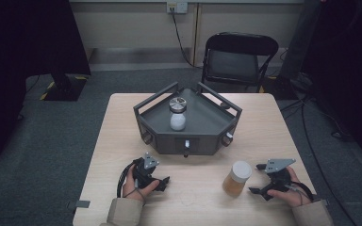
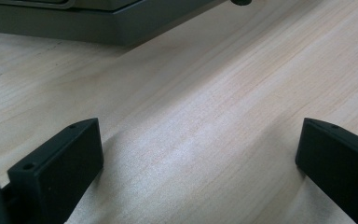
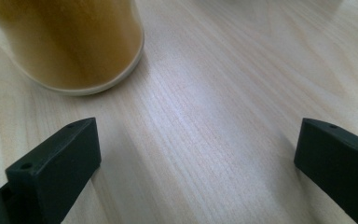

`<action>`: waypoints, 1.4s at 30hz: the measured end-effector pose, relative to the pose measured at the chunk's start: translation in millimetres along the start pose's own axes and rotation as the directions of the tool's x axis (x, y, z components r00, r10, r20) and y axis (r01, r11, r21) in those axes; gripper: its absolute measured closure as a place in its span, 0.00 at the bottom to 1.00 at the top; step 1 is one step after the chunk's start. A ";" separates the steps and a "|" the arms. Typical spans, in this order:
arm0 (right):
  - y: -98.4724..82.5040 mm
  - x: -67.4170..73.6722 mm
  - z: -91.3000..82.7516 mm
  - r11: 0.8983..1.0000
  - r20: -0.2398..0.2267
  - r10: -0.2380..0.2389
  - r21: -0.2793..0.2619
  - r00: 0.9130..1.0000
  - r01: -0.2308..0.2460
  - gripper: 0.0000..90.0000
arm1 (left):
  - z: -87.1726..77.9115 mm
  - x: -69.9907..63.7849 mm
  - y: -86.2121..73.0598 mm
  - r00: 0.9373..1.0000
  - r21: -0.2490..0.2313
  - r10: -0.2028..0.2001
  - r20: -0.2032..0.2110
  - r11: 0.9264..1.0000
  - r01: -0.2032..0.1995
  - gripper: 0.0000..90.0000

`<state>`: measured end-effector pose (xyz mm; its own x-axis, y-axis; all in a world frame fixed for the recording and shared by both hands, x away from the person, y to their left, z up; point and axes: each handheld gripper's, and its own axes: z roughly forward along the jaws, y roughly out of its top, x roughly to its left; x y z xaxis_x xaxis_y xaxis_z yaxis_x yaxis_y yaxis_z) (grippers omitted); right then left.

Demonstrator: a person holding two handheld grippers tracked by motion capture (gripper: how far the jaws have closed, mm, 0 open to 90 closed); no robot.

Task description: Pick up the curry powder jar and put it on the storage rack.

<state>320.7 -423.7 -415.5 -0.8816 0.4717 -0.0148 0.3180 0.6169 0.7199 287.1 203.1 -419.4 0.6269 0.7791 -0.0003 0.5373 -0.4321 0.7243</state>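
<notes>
Two jars [image 1: 237, 178] [image 1: 177, 113], two open claws [image 1: 162, 181] [image 1: 259, 178], one tray [image 1: 202, 136].

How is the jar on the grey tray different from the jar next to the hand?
The jar on the tray holds something white; the amber jar holds something golden-brown. The jar on the tray has a shiny metal top, while the amber jar has a pale cream top. The jar on the tray stands up on the grey tray; the amber jar stands on the bare table, just in front of the open right gripper. Both stand upright, and nothing grips either.
</notes>
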 end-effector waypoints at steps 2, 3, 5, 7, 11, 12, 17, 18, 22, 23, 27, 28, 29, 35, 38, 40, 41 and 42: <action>0.0 0.0 0.0 1.000 0.000 0.000 0.000 1.000 0.000 0.00 | 0.0 0.0 0.0 1.000 0.000 0.000 0.000 1.000 0.000 0.00; 0.0 -0.1 0.0 1.000 0.000 0.000 0.000 1.000 0.000 0.00 | 0.0 0.1 0.0 1.000 0.000 0.000 0.000 1.000 0.000 0.00; 0.0 -0.1 0.0 1.000 -0.001 0.000 0.000 1.000 0.000 0.00 | 0.0 0.0 0.0 1.000 0.000 0.000 0.000 1.000 0.000 0.00; 0.1 0.0 0.0 1.000 0.000 0.000 0.000 1.000 0.000 0.00 | 0.0 0.1 0.0 1.000 0.000 0.000 0.000 1.000 0.000 0.00; 0.2 0.0 -0.1 1.000 0.000 -0.001 0.001 1.000 0.001 0.00 | 0.0 0.1 0.0 1.000 0.000 0.000 0.001 1.000 0.000 0.00; 0.1 -0.2 -0.1 1.000 -0.003 -0.003 0.000 1.000 0.003 0.00 | 0.0 0.1 0.0 1.000 0.000 0.000 0.001 1.000 0.000 0.00; 2.5 -1.7 0.2 1.000 -0.038 -0.029 0.003 0.999 0.029 0.01 | 0.0 0.1 0.0 1.000 0.000 0.000 0.000 1.000 0.000 0.00; 3.0 -1.7 0.4 0.999 -0.043 -0.034 0.002 0.999 0.034 0.01 | 0.0 0.1 0.0 1.000 0.000 0.000 0.001 1.000 0.000 0.00; 4.6 -1.6 -1.2 0.999 -0.060 -0.038 -0.009 0.997 0.038 0.01 | 0.0 0.1 0.0 1.000 0.000 0.000 0.000 1.000 0.000 0.00; 4.6 -1.6 -1.2 0.999 -0.060 -0.038 -0.009 0.997 0.038 0.01 | 0.0 0.1 0.0 1.000 0.000 0.000 0.000 1.000 0.000 0.00; 4.3 -3.5 -4.8 0.999 -0.082 -0.030 -0.032 0.996 0.027 0.01 | 0.0 0.1 0.0 1.000 0.000 0.000 0.000 1.000 0.000 0.00; 4.8 -3.6 -5.6 0.999 -0.086 -0.027 -0.034 0.996 0.024 0.01 | 0.0 0.1 0.0 1.000 0.000 0.000 0.001 1.000 0.000 0.00; 5.4 -3.4 -6.4 0.999 -0.090 -0.024 -0.037 0.996 0.021 0.01 | 0.0 0.1 0.1 1.000 0.000 0.000 0.001 1.000 0.000 0.00; 13.8 0.6 -8.8 0.998 -0.113 -0.047 -0.045 0.993 0.042 0.01 | 0.0 0.1 0.0 1.000 0.000 0.000 0.001 1.000 0.000 0.00; 16.0 1.5 -9.7 0.998 -0.121 -0.048 -0.050 0.992 0.042 0.01 | 0.0 0.1 0.0 1.000 0.000 0.000 0.000 1.000 0.000 0.00; 17.6 2.5 -10.7 0.998 -0.123 -0.051 -0.053 0.991 0.044 0.01 | 0.0 0.1 0.0 1.000 0.000 0.000 0.000 1.000 0.000 0.00; 18.1 2.6 -11.0 0.997 -0.125 -0.051 -0.056 0.991 0.045 0.01 | 0.0 0.1 0.0 1.000 0.000 0.000 0.000 1.000 0.000 0.00; 18.6 3.3 -11.7 0.997 -0.126 -0.049 -0.061 0.991 0.042 0.01 | 0.0 0.1 0.0 1.000 0.000 0.000 0.000 1.000 0.000 0.00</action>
<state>319.6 -418.0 -394.1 -0.9332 0.3575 0.0377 0.2591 0.5962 0.7599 287.2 203.2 -419.4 0.6270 0.7790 -0.0007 0.5373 -0.4318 0.7245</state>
